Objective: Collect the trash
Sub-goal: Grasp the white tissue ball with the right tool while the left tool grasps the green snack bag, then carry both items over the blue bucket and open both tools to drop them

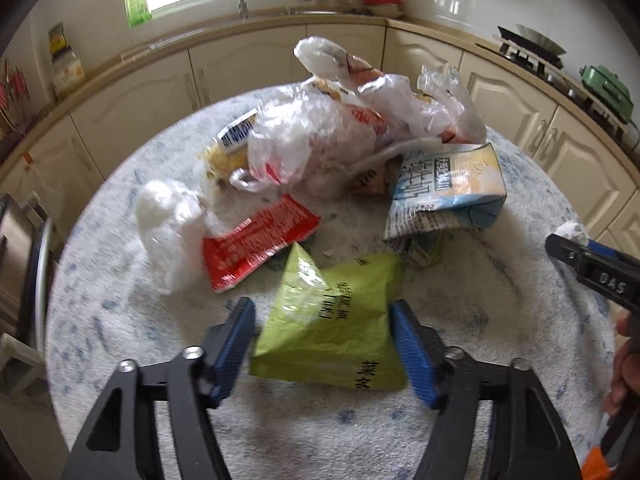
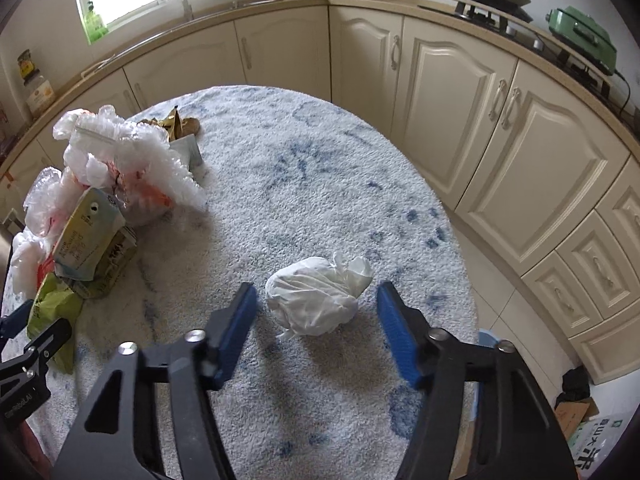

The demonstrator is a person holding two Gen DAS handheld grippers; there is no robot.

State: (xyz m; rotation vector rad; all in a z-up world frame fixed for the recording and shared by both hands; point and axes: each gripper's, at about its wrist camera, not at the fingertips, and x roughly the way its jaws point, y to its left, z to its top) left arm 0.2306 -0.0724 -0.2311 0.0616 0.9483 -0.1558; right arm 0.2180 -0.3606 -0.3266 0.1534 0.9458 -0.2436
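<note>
Green snack packet [image 1: 328, 328] lies dead ahead between my left tongs [image 1: 324, 350], long axis running from 11 toward 5 o'clock across the gap; pads about half spread, right pad looks to touch its edge, left pad just shy, so not yet a grip. White tied bag [image 2: 316, 298] sits alone on the counter [image 2: 320, 152] at 12 o'clock between my right tongs [image 2: 318, 330], half spread, both pads clear of it. Main trash heap [image 2: 100, 200] lies at 10 o'clock from the right tongs, nearer my left hand.
</note>
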